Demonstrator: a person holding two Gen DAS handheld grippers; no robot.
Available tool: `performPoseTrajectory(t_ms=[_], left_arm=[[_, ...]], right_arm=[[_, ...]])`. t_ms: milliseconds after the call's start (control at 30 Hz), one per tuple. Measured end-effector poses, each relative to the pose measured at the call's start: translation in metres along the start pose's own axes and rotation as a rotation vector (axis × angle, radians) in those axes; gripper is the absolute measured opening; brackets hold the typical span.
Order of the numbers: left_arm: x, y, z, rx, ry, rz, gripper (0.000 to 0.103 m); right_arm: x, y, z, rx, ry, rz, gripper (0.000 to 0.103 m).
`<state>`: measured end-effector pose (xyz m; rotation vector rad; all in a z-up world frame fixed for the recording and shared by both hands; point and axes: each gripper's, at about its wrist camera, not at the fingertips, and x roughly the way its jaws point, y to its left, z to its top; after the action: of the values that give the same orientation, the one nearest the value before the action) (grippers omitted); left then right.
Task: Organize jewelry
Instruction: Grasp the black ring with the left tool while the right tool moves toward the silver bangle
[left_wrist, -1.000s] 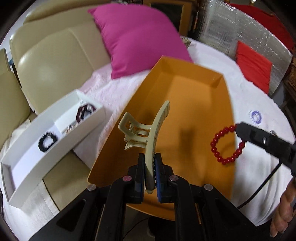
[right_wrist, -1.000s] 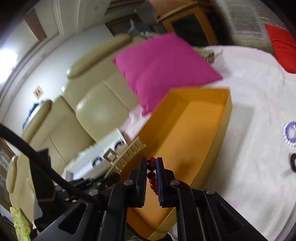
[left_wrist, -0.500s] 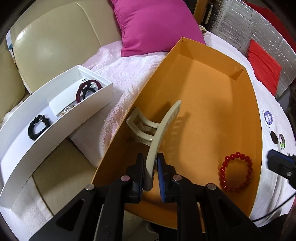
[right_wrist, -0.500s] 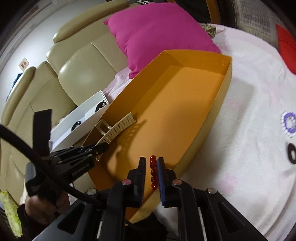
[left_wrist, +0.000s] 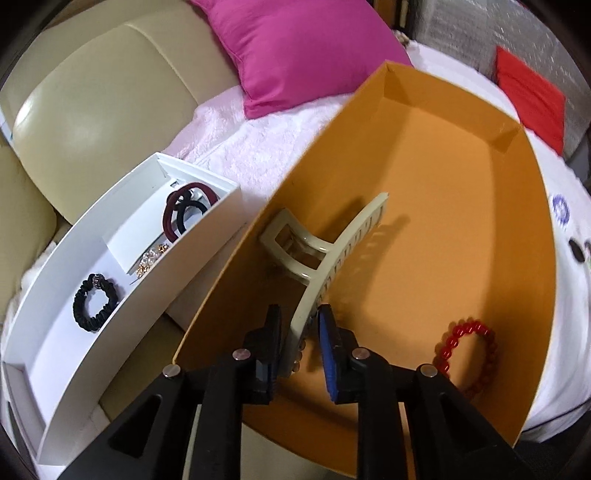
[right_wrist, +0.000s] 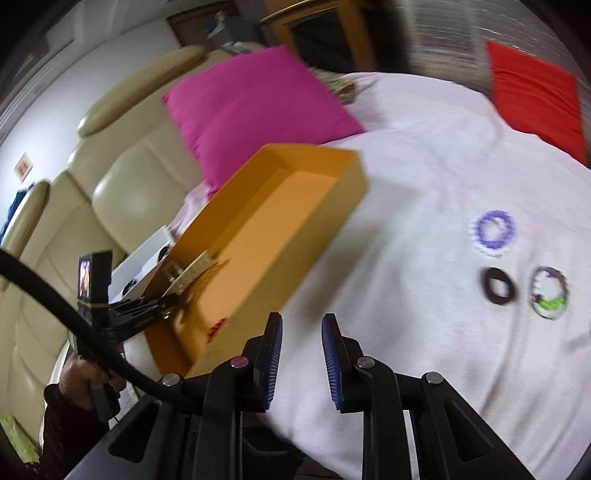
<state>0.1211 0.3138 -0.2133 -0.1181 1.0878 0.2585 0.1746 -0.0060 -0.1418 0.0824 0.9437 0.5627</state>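
Note:
A beige hair claw clip (left_wrist: 332, 251) rests inside the orange box (left_wrist: 461, 184), leaning on its left wall. My left gripper (left_wrist: 301, 332) straddles the clip's near end with its jaws opening; a gap shows between the clip and the left pad. A red bead bracelet (left_wrist: 469, 354) lies on the box floor at the near right. My right gripper (right_wrist: 301, 343) hangs over the white cloth just right of the orange box (right_wrist: 280, 221), jaws opening, nothing between them. A purple hair tie (right_wrist: 495, 229), a black one (right_wrist: 498, 286) and a white-green one (right_wrist: 550, 293) lie on the cloth.
A white divided tray (left_wrist: 74, 295) left of the box holds a black scrunchie (left_wrist: 94, 308), dark hair ties (left_wrist: 188, 210) and small earrings (left_wrist: 151, 260). A pink cushion (left_wrist: 303, 48) and beige sofa (left_wrist: 92, 103) are behind; a red cushion (left_wrist: 528, 103) is far right.
The left gripper sank into the box with the clip and its jaws parted. The right gripper let the bracelet fall into the box and swung right over the cloth.

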Motion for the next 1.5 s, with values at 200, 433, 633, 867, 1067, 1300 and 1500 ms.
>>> performPoseTrajectory(t_ms=[200,433,633,867,1067,1300,1500], left_arm=[[-0.026,-0.008,-0.016,0.001,-0.046,0.015,0.06],[-0.098,-0.034,-0.01,0.03,-0.184,-0.005,0.061],[-0.147,-0.115,0.017,0.151,-0.311,-0.062,0.066],[-0.127,-0.245,0.029,0.314,-0.299,-0.175,0.066],[-0.076,-0.325,0.027,0.354,-0.25,-0.241,0.066],[-0.025,-0.375,0.031,0.384,-0.139,-0.311,0.063],[-0.006,-0.388,0.041,0.409,-0.08,-0.34,0.063]], right_arm=[[-0.045,-0.06,-0.005,0.136,-0.074,-0.038,0.037],[-0.105,-0.136,-0.021,0.297,-0.23,-0.117,0.05],[-0.141,-0.211,-0.043,0.495,-0.337,-0.13,0.05],[-0.15,-0.265,-0.065,0.574,-0.345,-0.112,0.048],[-0.138,-0.301,-0.073,0.655,-0.314,-0.027,0.041],[-0.09,-0.291,-0.043,0.564,-0.205,0.039,0.035],[-0.042,-0.277,-0.021,0.504,-0.11,0.02,0.031]])
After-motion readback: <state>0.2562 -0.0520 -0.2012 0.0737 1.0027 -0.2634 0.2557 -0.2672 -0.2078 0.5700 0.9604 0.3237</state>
